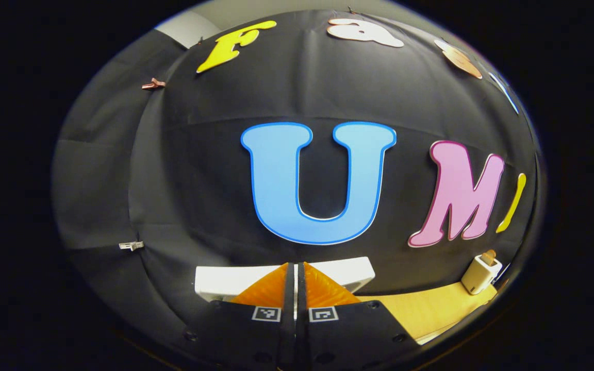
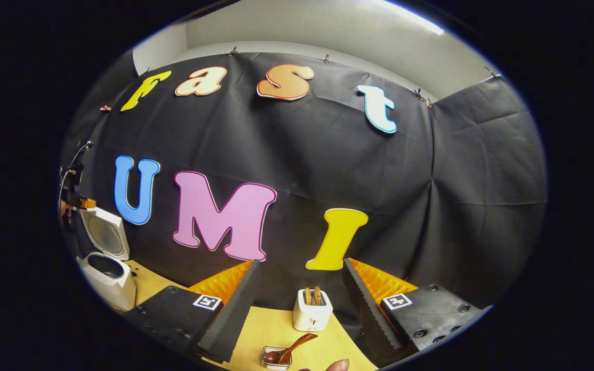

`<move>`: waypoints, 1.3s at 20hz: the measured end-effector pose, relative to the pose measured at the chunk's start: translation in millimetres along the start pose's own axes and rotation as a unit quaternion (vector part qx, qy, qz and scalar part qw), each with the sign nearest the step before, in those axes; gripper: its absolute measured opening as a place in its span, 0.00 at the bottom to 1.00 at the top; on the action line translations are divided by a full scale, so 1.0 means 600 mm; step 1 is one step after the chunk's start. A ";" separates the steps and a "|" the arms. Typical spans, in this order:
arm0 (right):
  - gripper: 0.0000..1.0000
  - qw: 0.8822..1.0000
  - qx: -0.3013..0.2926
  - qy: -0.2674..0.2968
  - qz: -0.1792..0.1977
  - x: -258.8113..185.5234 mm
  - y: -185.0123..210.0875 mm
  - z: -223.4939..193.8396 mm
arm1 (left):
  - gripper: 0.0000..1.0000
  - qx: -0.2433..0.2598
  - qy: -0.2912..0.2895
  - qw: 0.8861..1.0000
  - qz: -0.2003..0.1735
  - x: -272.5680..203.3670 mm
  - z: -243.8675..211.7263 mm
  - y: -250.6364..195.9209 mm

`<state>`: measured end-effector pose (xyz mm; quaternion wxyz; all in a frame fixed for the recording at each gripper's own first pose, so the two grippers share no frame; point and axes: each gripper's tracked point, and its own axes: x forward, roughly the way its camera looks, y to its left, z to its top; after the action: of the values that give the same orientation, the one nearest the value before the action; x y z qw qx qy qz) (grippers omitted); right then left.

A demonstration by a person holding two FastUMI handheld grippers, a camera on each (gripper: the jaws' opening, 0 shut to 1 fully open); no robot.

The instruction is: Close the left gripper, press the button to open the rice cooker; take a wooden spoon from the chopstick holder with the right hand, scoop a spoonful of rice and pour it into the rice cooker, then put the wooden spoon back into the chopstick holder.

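In the right gripper view the white rice cooker stands at the far left of the wooden table with its lid raised. My left gripper hangs just above that lid. The left gripper view has my left gripper shut on nothing, with the lid's white edge right behind its tips. My right gripper is open and holds nothing. Ahead of it stands the white chopstick holder with wooden handles sticking up. Nearer, a wooden spoon rests with its bowl in a small clear dish.
The light wooden table runs up to the black cloth wall. The chopstick holder stands at the far right of the table in the left gripper view. A fingertip shows at the bottom edge of the right gripper view.
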<state>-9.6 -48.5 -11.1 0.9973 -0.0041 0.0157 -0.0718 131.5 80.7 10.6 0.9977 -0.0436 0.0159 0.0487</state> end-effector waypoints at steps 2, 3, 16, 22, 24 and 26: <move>0.97 1.000 0.002 0.001 -0.001 0.001 0.001 -0.003 | 0.07 -0.022 -0.011 1.000 -0.003 -0.023 0.013 -0.002; 0.97 1.000 0.003 0.002 0.001 0.001 0.002 -0.003 | 0.09 -0.031 -0.017 0.999 -0.007 -0.034 0.017 -0.006; 0.97 1.000 0.017 0.013 0.001 -0.003 0.000 -0.025 | 0.96 0.028 -0.023 0.998 -0.042 -0.153 -0.002 -0.099; 0.97 0.999 0.007 0.028 0.013 -0.010 0.005 -0.054 | 0.96 0.022 0.008 0.996 -0.088 -0.185 -0.052 -0.152; 0.97 0.999 0.008 0.033 0.018 -0.011 0.008 -0.061 | 0.96 0.025 0.012 0.995 -0.092 -0.189 -0.060 -0.158; 0.97 0.999 0.010 0.034 0.020 -0.010 0.010 -0.064 | 0.96 0.025 0.013 0.995 -0.094 -0.191 -0.060 -0.162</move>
<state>-15.9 -42.1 -49.1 0.9974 0.0088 0.0491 -0.0520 26.4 -29.5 -12.7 0.9984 -0.0208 0.0255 -0.0463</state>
